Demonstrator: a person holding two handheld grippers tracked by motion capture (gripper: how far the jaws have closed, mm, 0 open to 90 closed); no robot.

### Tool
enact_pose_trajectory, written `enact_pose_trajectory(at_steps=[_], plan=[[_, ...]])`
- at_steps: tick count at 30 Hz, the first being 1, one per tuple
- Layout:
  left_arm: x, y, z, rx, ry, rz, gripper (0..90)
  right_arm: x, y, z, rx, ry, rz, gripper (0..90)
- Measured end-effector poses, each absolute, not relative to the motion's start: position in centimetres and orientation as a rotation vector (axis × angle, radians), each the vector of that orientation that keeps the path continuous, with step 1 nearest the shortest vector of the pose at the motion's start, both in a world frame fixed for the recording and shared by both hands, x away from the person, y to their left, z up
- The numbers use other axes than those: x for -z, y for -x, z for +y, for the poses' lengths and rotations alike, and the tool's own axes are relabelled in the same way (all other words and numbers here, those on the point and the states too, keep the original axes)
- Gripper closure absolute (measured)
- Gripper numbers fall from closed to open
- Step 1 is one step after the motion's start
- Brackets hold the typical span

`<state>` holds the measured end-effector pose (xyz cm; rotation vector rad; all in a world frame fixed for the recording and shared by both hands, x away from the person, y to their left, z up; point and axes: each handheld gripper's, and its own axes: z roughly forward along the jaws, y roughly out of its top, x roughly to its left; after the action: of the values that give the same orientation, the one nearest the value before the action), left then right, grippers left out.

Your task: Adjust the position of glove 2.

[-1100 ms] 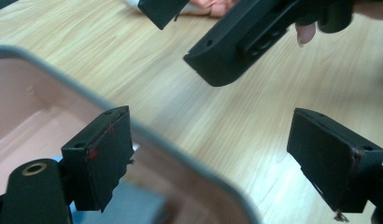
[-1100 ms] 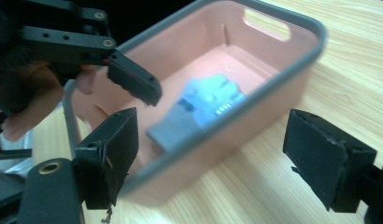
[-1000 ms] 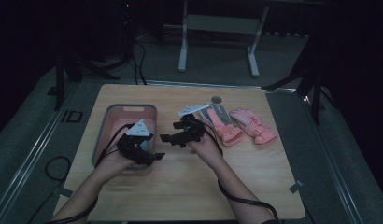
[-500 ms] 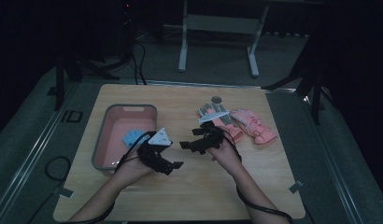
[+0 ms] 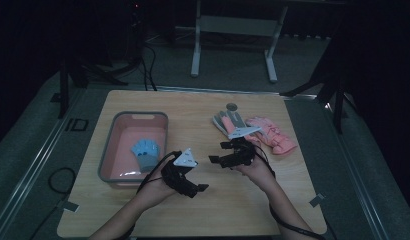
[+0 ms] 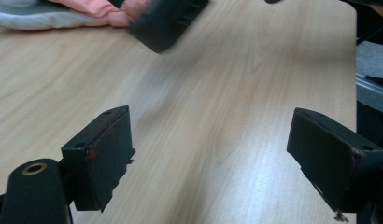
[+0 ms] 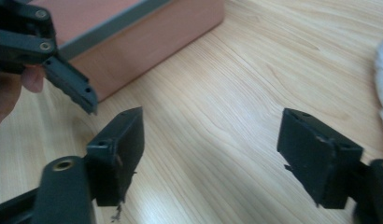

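Both grippers hover empty over the middle of the tabletop (image 5: pixel 293 200), between the pink bin (image 5: pixel 109 172) on the left and the gloves on the right. One blue glove (image 5: pixel 145 152) already lies inside the bin, so I judge the sorting is partway through: the grey glove (image 5: pixel 228 121) and the pink glove (image 5: pixel 273 135) lie side by side, touching, near the far right of the tabletop.

The left gripper (image 5: pixel 200 188) has its jaws apart with nothing between them. The right gripper (image 5: pixel 213 160) also stands apart and empty, though its jaws have just been closing a little. The step in hand looks like the gap between one drop and the next pick. The next move, as I read it, calls for the right gripper to turn toward the two gloves, come down over one and pinch a fold of fabric without dragging its neighbour along.

The high view gives the whole layout: bin, blue glove, both gloves. The left gripper view, looking along its own jaws (image 6: pixel 213 163), catches a blurred jaw of the other gripper and a strip of pink and grey fabric at its top edge. The right gripper view (image 7: pixel 208 158) shows the bin's wall (image 7: pixel 152 51) close by and the other gripper's jaw tip beside it.
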<state>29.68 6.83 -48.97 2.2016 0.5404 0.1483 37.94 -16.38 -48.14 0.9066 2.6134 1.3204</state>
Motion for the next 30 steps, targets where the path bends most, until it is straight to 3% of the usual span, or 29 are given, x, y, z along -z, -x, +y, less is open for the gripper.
enact_pose_trajectory(at_steps=[1,4,11,20,21,30], plan=[[49.5,-29.5,6.7,-0.132,-2.183,0.532,14.7,48.5,-38.1,-17.2,-1.305,-0.889,2.598,33.7],[50.5,-29.2,6.3,-0.097,-2.180,0.524,14.6,48.8,-38.3,-18.2,-1.275,-0.890,2.568,39.8],[52.6,-28.3,5.9,-0.080,-2.186,0.529,14.6,48.8,-40.1,-21.4,-1.239,-0.992,2.459,52.7],[54.3,-27.1,6.0,-0.095,-2.199,0.532,14.6,48.6,-43.0,-24.2,-1.185,-1.069,2.370,61.0],[54.4,-27.0,5.9,-0.096,-2.196,0.535,14.6,49.0,-44.1,-24.6,-1.165,-1.111,2.365,66.2],[55.2,-27.0,6.5,-0.092,-2.163,0.559,14.6,50.1,-47.5,-24.5,-1.120,-1.208,2.364,63.8]])
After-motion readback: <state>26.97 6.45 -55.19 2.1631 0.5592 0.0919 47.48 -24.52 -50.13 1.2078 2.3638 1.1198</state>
